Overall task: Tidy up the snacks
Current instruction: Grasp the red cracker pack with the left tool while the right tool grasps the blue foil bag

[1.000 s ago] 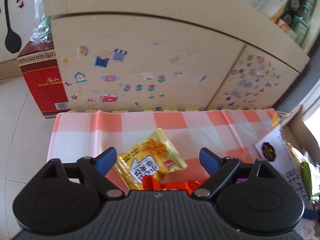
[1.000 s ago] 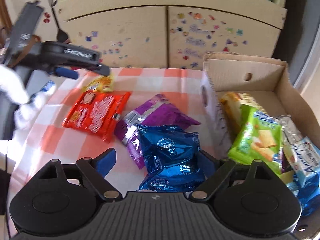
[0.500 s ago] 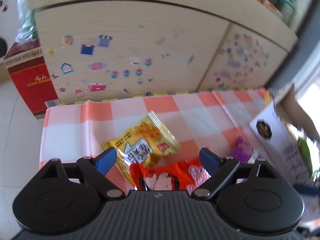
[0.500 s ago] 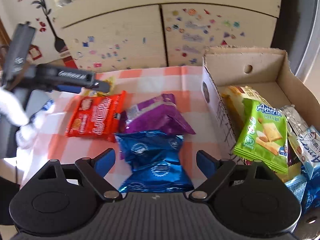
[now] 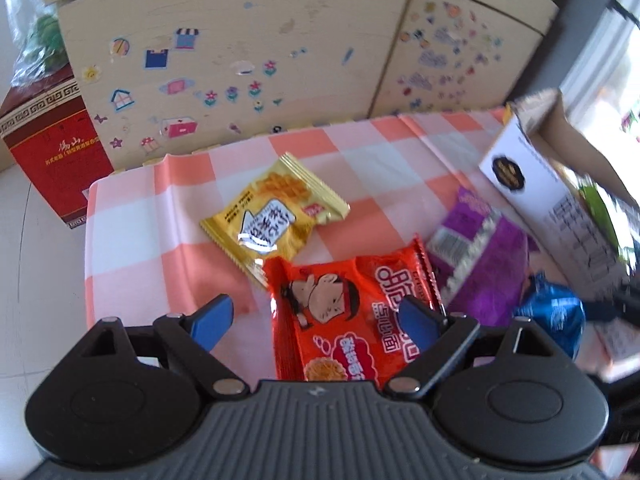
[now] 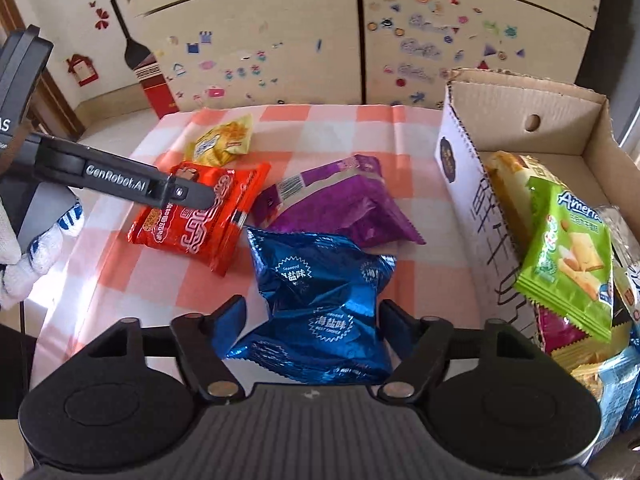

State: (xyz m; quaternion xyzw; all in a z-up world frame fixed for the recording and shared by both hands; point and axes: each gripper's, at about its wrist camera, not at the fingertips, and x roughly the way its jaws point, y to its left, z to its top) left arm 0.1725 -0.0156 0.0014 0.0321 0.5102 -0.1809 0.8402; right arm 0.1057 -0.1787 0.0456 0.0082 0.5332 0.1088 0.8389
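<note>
Four snack packets lie on the checked cloth (image 6: 344,128): a yellow one (image 5: 276,216) (image 6: 222,142), a red one (image 5: 352,312) (image 6: 200,216), a purple one (image 5: 480,256) (image 6: 340,200) and a blue one (image 6: 320,292) (image 5: 554,316). My left gripper (image 5: 316,322) is open, its fingers either side of the red packet's near end; it also shows in the right wrist view (image 6: 120,180) above that packet. My right gripper (image 6: 314,326) is open with the blue packet between its fingers. A cardboard box (image 6: 532,120) at the right holds several packets, a green one (image 6: 568,260) on top.
A cabinet with stickers (image 6: 360,40) stands behind the cloth. A red carton (image 5: 52,152) stands on the floor at the left. The box's white side wall (image 5: 560,208) rises right of the purple packet.
My left gripper has drawn back and to the right, from over the yellow packet to over the red one. My right gripper has stayed around the blue packet, with the view shifting slightly.
</note>
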